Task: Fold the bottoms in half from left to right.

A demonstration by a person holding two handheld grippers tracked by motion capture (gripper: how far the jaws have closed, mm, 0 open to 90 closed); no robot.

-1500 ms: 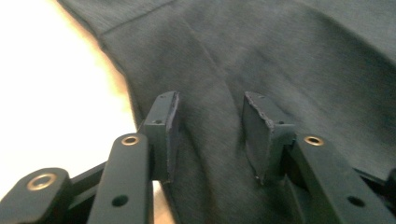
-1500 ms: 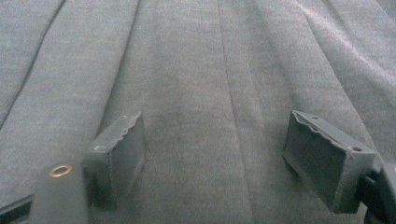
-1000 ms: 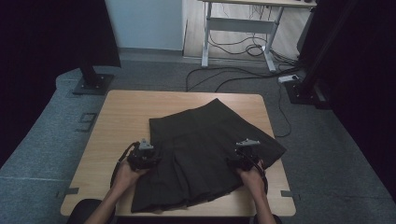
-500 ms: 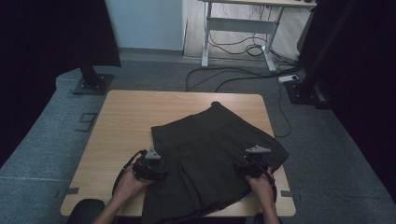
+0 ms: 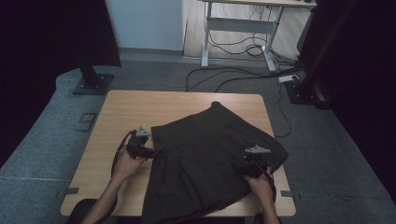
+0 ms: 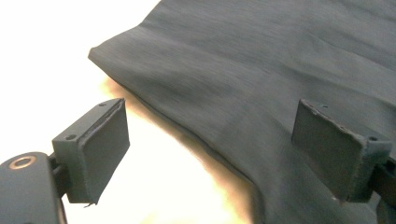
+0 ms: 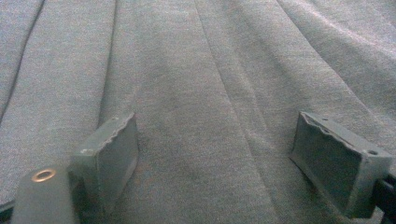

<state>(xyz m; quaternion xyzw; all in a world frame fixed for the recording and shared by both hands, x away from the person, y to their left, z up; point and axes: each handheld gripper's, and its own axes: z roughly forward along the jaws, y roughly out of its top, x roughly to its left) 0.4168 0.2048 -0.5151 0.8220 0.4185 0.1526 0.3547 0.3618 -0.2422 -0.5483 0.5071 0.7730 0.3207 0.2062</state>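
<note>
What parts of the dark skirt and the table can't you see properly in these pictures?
- Skirt near hem: in the high view it runs off the bottom edge of the picture.
- Table under the skirt: covered by the cloth.
- Table in the left gripper view: washed out by glare, so no wood grain shows.
- Skirt's outline in the right gripper view: the cloth runs past every edge.
- Left gripper and right gripper: jaws apart; cloth fastenings too small to tell.

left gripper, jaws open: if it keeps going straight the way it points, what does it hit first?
Probably the dark skirt. In the left gripper view the left gripper points at the skirt's side edge, which runs between the open jaws, with bare table to one side. Height above the cloth is unclear.
</note>
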